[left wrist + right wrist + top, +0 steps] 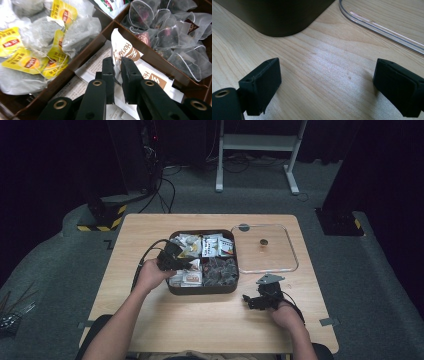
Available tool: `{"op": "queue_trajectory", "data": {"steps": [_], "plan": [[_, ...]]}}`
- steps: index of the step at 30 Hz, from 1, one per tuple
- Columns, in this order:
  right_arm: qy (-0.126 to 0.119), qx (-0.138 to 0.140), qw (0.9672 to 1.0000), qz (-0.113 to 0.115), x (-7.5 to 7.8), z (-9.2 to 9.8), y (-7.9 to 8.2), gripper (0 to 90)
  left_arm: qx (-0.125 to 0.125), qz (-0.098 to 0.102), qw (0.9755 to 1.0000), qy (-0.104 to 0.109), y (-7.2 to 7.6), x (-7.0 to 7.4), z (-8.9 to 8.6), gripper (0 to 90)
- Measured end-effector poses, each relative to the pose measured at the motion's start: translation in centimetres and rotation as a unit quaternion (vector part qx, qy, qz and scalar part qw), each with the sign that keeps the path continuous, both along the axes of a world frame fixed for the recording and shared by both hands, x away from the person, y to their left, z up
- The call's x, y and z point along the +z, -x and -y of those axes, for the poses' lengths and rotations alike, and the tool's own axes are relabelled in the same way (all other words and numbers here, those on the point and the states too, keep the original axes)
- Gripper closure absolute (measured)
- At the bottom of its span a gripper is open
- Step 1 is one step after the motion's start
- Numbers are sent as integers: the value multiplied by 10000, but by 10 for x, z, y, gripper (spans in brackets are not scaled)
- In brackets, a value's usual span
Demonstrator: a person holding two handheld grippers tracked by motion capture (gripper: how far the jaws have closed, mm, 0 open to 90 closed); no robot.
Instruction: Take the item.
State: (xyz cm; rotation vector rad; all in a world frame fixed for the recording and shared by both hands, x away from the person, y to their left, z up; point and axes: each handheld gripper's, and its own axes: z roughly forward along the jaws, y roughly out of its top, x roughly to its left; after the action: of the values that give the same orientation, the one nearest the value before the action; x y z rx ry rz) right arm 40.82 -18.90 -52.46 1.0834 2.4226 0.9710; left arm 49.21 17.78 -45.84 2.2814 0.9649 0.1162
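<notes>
A dark brown compartment box point(202, 291) sits mid-table, packed with tea bags. My left gripper point(181, 265) reaches into its near-left compartment. In the left gripper view that gripper point(118, 63) is shut on a white and brown paper sachet point(125, 50), which stands up between the pads above other flat sachets. Yellow-tagged tea bags point(32, 45) fill the compartment to the left, and mesh pyramid bags point(170, 35) the one to the right. My right gripper point(260, 292) rests on the table by the box's near-right corner. Its jaws point(327, 85) stand wide open over bare wood.
A clear square lid point(292, 255) with a small round knob lies flat to the right of the box. The right gripper view has its rim point(382, 27) just ahead and the box's rounded corner point(279, 15) at upper left. Light wooden tabletop point(210, 320) spreads in front.
</notes>
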Motion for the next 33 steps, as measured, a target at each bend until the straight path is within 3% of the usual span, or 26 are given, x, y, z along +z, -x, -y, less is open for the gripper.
{"op": "queue_trajectory", "data": {"steps": [13, 33], "plan": [[-1, 11, 10000, -2, 0, 0, 0, 78, 227, 259, 9992, 198, 7, 13, -14, 815], [-8, 68, 10000, -22, 0, 0, -2, 77, 481, 412, 9974, 353, 15, 25, -36, 814]]}}
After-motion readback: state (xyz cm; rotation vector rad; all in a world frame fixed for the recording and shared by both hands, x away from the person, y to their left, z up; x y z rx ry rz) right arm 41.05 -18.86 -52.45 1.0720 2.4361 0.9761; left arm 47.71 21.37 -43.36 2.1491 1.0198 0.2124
